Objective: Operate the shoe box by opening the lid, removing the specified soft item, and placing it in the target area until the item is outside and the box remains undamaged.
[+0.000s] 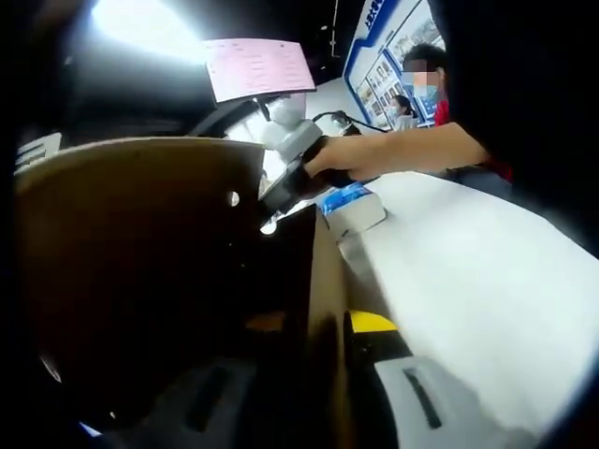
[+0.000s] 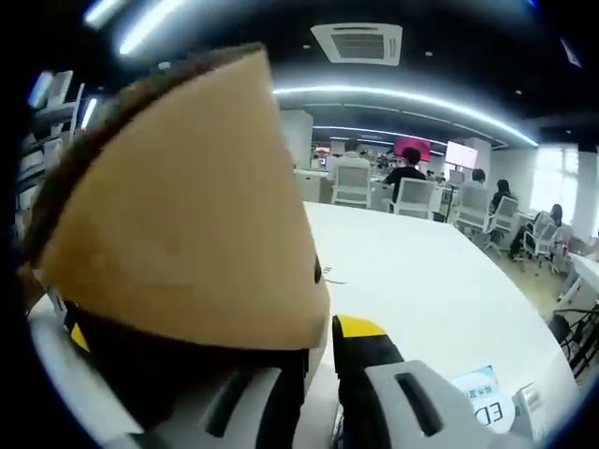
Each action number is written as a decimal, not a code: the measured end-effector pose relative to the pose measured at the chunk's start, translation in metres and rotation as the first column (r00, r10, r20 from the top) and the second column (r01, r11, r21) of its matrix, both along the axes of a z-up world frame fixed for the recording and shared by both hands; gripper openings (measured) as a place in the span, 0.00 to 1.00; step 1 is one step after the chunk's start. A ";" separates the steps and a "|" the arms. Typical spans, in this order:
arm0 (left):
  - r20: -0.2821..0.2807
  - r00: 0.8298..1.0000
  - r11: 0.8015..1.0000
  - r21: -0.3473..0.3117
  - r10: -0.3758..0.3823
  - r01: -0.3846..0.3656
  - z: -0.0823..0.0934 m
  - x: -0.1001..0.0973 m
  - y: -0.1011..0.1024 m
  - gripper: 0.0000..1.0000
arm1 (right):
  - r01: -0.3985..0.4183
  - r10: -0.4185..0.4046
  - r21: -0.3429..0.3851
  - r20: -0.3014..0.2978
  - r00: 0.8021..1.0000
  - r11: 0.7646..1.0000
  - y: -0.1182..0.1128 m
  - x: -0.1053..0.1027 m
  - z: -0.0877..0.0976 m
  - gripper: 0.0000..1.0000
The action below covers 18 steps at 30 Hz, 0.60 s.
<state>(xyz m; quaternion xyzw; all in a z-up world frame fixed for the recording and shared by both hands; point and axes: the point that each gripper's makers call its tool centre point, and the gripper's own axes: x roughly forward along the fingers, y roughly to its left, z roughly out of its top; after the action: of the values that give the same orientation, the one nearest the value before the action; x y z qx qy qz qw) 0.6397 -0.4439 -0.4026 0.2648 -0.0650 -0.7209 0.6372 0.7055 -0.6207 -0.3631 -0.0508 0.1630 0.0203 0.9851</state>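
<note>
A brown cardboard shoe box (image 1: 140, 271) stands close in front of the left tongs (image 1: 318, 393), its raised lid (image 1: 131, 187) blocking most of the left gripper view and its dark inside too shadowed to show any soft item. One wall of the box passes between the jaws of the left tongs, which appear clenched on it. The right tongs (image 1: 281, 192) reach in from the right, held by a person's hand (image 1: 342, 157), and touch the lid's upper edge by a small round hole. In the right gripper view the same tan lid (image 2: 187, 215) sits between the jaws of the right tongs (image 2: 314, 374), which grip its edge. Beyond the box lies a white worktop (image 1: 468, 271) carrying a small blue and white carton (image 1: 354, 206) just behind the box. A pink sheet (image 1: 257, 65) stands above. The room is an office with ceiling strip lights, white chairs (image 2: 412, 198) and seated people (image 2: 407, 173) well apart from the box.
</note>
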 end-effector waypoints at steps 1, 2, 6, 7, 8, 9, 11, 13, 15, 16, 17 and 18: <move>-0.002 1.000 1.000 -0.001 -0.001 0.001 0.000 0.000 0.000 0.22 | 0.000 0.000 -0.001 0.000 1.000 1.000 0.000 0.000 0.000 0.08; -0.001 1.000 1.000 0.001 -0.001 0.001 0.000 0.000 0.000 0.22 | -0.001 0.001 -0.001 0.004 1.000 1.000 0.000 -0.001 0.001 0.08; 0.002 1.000 1.000 0.000 0.000 0.000 0.000 0.000 0.000 0.22 | -0.001 0.001 0.003 0.010 1.000 1.000 0.002 -0.005 0.002 0.08; 0.002 1.000 1.000 0.000 0.000 0.000 0.000 0.000 0.000 0.22 | -0.001 0.001 0.004 0.012 1.000 1.000 0.002 -0.005 0.003 0.08; 0.002 1.000 1.000 0.000 0.000 0.000 0.000 0.000 0.000 0.22 | -0.001 0.001 0.004 0.013 1.000 1.000 0.002 -0.006 0.003 0.08; 0.002 1.000 1.000 0.000 0.001 -0.001 -0.001 0.000 -0.001 0.22 | -0.001 0.001 0.004 0.014 1.000 1.000 0.002 -0.006 0.003 0.08; 0.002 1.000 1.000 0.001 0.002 -0.002 -0.001 0.000 -0.001 0.22 | 0.001 -0.001 0.005 0.024 1.000 1.000 0.003 -0.010 0.006 0.08; 0.002 1.000 1.000 0.001 0.001 -0.001 -0.001 0.000 -0.001 0.22 | 0.001 -0.001 0.001 0.023 1.000 1.000 0.004 -0.013 0.006 0.08; 0.001 1.000 1.000 -0.003 0.000 0.000 0.000 -0.001 -0.001 0.22 | 0.003 -0.002 -0.009 0.026 1.000 1.000 0.005 -0.016 0.007 0.08; 0.001 1.000 1.000 -0.004 0.000 0.000 0.000 -0.001 -0.001 0.22 | 0.003 -0.003 -0.009 0.029 1.000 1.000 0.005 -0.018 0.009 0.08; 0.001 1.000 1.000 -0.004 0.000 0.000 0.000 0.000 -0.001 0.22 | 0.003 -0.003 -0.007 0.032 0.999 1.000 0.005 -0.018 0.009 0.08; 0.008 1.000 1.000 0.000 0.001 -0.001 -0.001 0.000 -0.001 0.22 | 0.004 -0.003 -0.002 0.042 0.999 1.000 0.005 -0.020 0.012 0.08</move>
<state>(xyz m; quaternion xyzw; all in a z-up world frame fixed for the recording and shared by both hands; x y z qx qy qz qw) 0.6393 -0.4452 -0.4035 0.2677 -0.0671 -0.7195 0.6373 0.6850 -0.6161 -0.3506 -0.0520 0.1423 0.0173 0.9883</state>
